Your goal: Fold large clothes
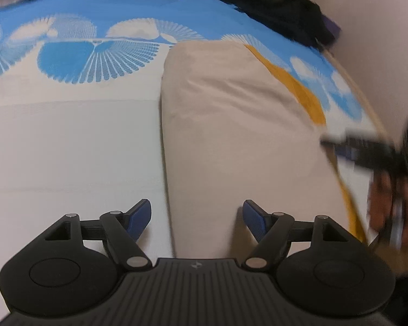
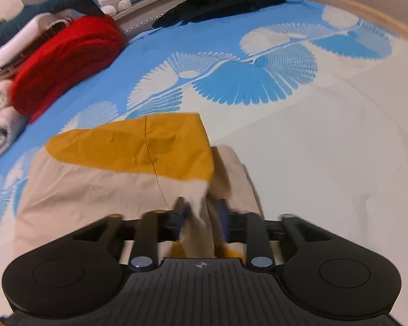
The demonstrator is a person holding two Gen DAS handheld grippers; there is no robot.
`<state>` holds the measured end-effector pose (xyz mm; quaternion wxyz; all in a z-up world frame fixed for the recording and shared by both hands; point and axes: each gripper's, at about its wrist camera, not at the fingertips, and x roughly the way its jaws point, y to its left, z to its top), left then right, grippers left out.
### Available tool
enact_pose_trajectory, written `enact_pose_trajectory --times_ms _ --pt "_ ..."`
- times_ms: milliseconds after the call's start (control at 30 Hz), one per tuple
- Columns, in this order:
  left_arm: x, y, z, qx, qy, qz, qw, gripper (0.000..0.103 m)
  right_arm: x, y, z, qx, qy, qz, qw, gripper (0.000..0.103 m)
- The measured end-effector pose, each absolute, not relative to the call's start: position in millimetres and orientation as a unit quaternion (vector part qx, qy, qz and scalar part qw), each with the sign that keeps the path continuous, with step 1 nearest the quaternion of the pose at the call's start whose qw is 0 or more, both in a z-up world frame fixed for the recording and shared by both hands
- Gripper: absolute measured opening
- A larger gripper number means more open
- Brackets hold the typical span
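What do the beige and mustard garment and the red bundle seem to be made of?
Beige and mustard garment: thin matte woven cloth, perhaps cotton; it shows fine creases and a stitched seam. Red bundle: thick fuzzy knit or fleece, judging by its soft, napped surface.

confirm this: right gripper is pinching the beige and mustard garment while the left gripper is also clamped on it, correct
Not quite. The left wrist view shows the left gripper open, fingers spread above the beige and mustard fabric garment, gripping nothing. The right gripper is indeed pinching it.
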<state>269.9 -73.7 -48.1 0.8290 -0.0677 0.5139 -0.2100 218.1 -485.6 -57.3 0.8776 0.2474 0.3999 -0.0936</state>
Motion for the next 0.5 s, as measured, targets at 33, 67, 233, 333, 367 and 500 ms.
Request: enact_pose_trajectory --times_ms 33,67,233,333,367,500 --pt "281.9 -72.0 -51.3 -0.087 0.52 -0.214 0.822 0.082 212.4 -487.8 -59.3 0.257 0.408 -0.077 0.873 0.039" --pt "294.9 -71.2 -55.8 -0.105 0.526 -0.217 0.815 0.083 206.1 -489.7 -62.1 0.263 0.419 -0.058 0.867 0.041" --pt "351.5 -66.6 -92.0 -0.197 0.555 -0.206 0.781 0.083 181.2 -490.9 -74.8 0.255 0.46 -0.017 0.851 0.05" --pt "369.7 -73.7 -109.7 -0.245 0.557 -0.218 0.763 0.089 176.4 -491.3 -76.4 0.257 0.465 -0.013 0.847 0.05" --pt "373.2 -77.7 -114.0 -0.247 0.555 -0.219 0.763 0.089 175.8 -491.4 -77.2 0.261 0.465 -0.014 0.846 0.05" --pt "380.5 -88.6 -117.0 -0.243 0.535 -0.218 0.779 0.081 182.2 -486.5 -80.8 0.275 0.473 -0.014 0.837 0.039"
